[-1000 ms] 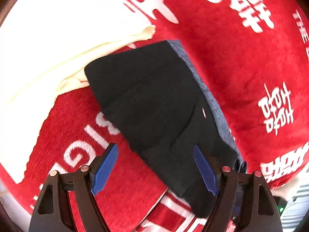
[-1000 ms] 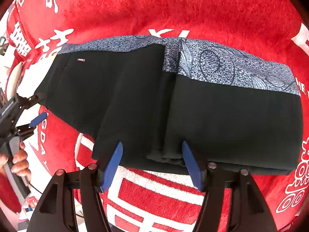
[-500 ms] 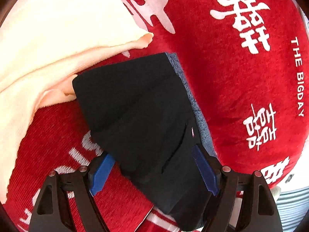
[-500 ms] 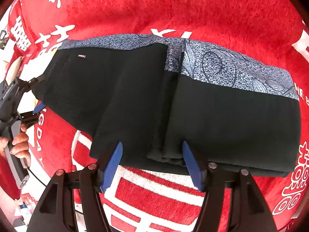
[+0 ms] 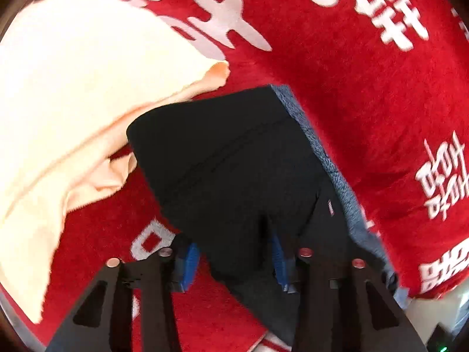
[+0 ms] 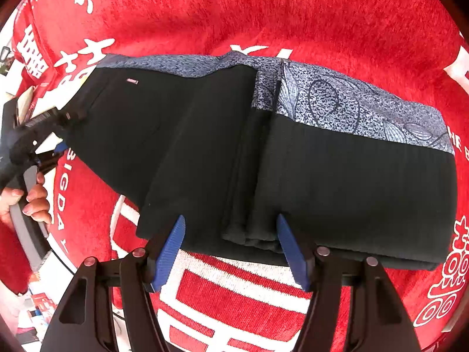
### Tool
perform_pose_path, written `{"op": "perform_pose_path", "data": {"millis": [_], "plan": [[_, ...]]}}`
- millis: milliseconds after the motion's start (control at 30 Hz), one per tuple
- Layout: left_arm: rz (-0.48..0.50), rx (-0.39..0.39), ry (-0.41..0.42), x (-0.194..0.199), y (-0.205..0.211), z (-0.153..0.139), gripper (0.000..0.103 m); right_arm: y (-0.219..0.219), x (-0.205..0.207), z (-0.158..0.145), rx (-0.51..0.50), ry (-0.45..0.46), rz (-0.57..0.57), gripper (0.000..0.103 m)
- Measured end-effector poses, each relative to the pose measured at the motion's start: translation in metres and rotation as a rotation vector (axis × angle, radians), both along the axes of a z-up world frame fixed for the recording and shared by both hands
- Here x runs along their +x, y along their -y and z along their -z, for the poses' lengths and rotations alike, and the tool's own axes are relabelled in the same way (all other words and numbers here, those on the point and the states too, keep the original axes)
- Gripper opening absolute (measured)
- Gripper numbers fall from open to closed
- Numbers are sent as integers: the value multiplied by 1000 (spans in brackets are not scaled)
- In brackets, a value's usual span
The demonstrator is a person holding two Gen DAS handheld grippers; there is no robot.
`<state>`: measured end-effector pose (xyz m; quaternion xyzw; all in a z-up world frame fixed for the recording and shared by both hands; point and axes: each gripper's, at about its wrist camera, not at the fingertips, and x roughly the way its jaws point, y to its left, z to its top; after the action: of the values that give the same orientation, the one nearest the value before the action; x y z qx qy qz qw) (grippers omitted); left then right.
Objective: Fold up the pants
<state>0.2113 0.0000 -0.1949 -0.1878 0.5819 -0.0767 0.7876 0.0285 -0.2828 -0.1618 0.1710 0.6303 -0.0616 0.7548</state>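
Left tongs (image 5: 234, 261) have just been closing and now pinch a raised fold at the end of the black pants (image 5: 234, 158); earlier they straddled it spread. Right tongs (image 6: 231, 249) unchanged, spread across the pants' near edge. Pants lie folded mid red blanket (image 6: 263, 6), end touching the cream towel (image 5: 73, 88).

Black pants (image 6: 337, 182), blue-grey patterned band; red white-lettered blanket (image 6: 263, 8).
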Motion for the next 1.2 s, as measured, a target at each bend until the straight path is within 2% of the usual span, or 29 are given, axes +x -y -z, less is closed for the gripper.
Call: {"op": "perform_pose_path", "data": {"millis": [100, 200, 233, 400, 500, 633, 700, 833, 900, 967, 1033, 1067, 1100, 1200], "plan": [[70, 90, 51, -3, 13, -11, 34, 3, 3, -9, 13, -9, 9, 69], [186, 238, 172, -18, 40, -33, 33, 7, 10, -23, 60, -3, 29, 69], [213, 265, 201, -22, 47, -38, 33, 8, 16, -29, 83, -1, 24, 69], [373, 380, 347, -51, 78, -62, 33, 2, 74, -61, 168, 10, -67, 78], [445, 421, 410, -62, 91, -69, 33, -10, 123, -82, 227, 41, -138, 81], [486, 434, 448, -62, 105, -75, 33, -45, 197, -96, 320, 6, -240, 83], [488, 431, 453, -61, 110, -77, 33, -68, 225, -98, 316, -9, -302, 85], [496, 434, 465, -60, 115, -79, 33, -116, 270, -83, 303, -107, -418, 85], [503, 437, 474, -60, 117, -79, 33, -134, 281, -68, 250, -165, -463, 85], [504, 439, 478, -62, 117, -79, 33, -146, 291, -53, 181, -209, -484, 85], [502, 440, 479, -61, 117, -79, 33, -148, 294, -37, 186, -259, -480, 84], [497, 438, 476, -60, 117, -78, 33, -146, 293, -27, 194, -299, -460, 63], [493, 431, 455, -58, 116, -76, 33, -142, 291, -20, 205, -328, -445, 23], [483, 407, 448, -61, 116, -76, 33, -126, 281, -23, 231, -279, -405, 16]]}}
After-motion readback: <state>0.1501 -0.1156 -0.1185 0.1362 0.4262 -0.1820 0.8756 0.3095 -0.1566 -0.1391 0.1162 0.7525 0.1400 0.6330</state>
